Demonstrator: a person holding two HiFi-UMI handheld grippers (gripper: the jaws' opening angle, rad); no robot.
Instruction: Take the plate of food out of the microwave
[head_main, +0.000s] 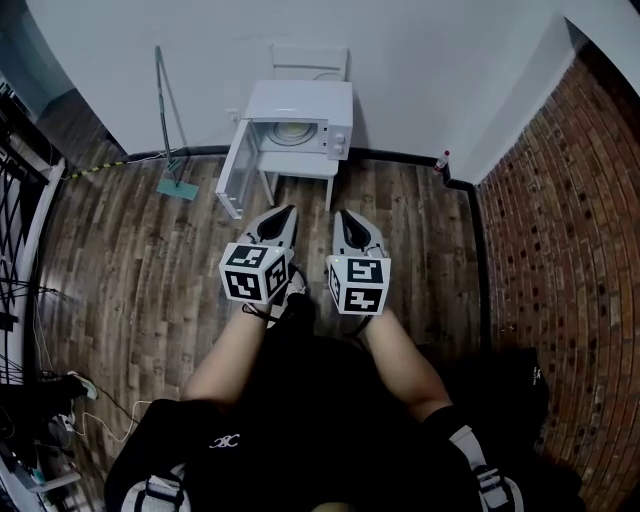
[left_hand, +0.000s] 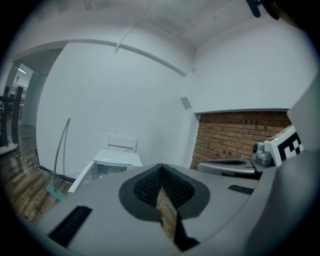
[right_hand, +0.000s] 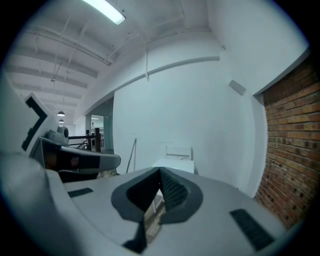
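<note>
A white microwave stands on a small white table against the far wall, its door swung open to the left. A pale plate of food sits inside it. The left gripper view also shows the microwave and the plate in the distance. My left gripper and right gripper are held side by side above the wooden floor, well short of the microwave and pointing at it. Both are shut with nothing in them, as the left gripper and right gripper views show.
A mop leans on the wall left of the microwave. A white chair stands behind it. A brick wall runs along the right, with a small bottle at its corner. Cables and a dark rack lie at the left.
</note>
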